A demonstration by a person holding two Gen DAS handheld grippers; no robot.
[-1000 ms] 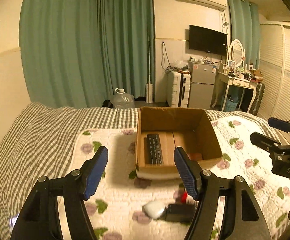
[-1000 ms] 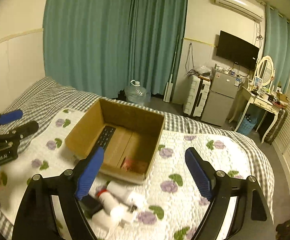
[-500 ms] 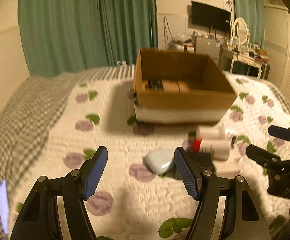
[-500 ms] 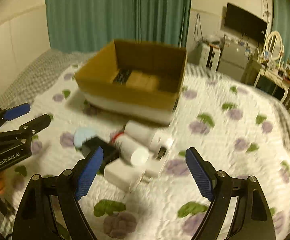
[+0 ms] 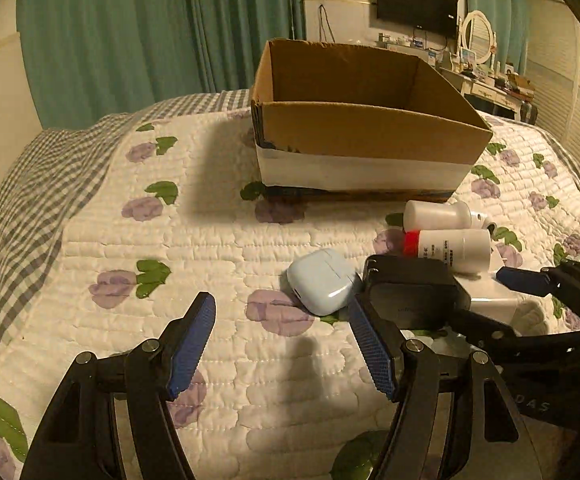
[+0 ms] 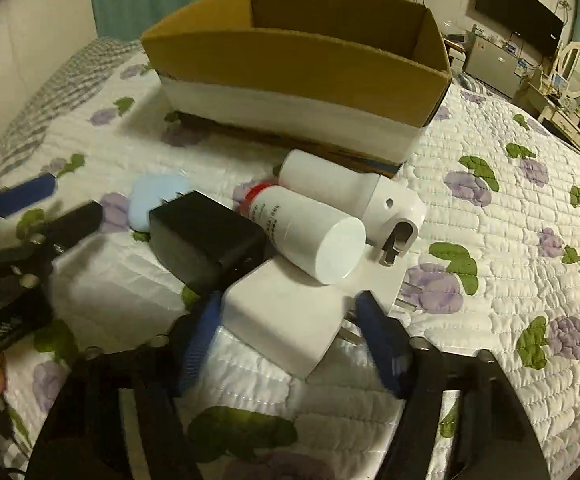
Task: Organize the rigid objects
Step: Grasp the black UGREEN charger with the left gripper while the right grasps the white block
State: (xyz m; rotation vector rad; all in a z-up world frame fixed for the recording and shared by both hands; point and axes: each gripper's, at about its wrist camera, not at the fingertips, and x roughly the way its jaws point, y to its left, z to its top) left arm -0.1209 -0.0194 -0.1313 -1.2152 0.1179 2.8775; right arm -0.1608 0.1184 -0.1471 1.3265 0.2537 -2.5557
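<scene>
The right gripper [image 6: 285, 344], spread around the white charger [image 6: 285, 316], must squeeze it, then lift toward the box [image 6: 298, 68] at 12 o'clock, while the left gripper [image 5: 281, 344] waits spread wide.

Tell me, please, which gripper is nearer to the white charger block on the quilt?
Right. The right gripper has its open fingers on both sides of the white charger block. The left gripper is further left, open before the pale blue earbuds case.
</scene>
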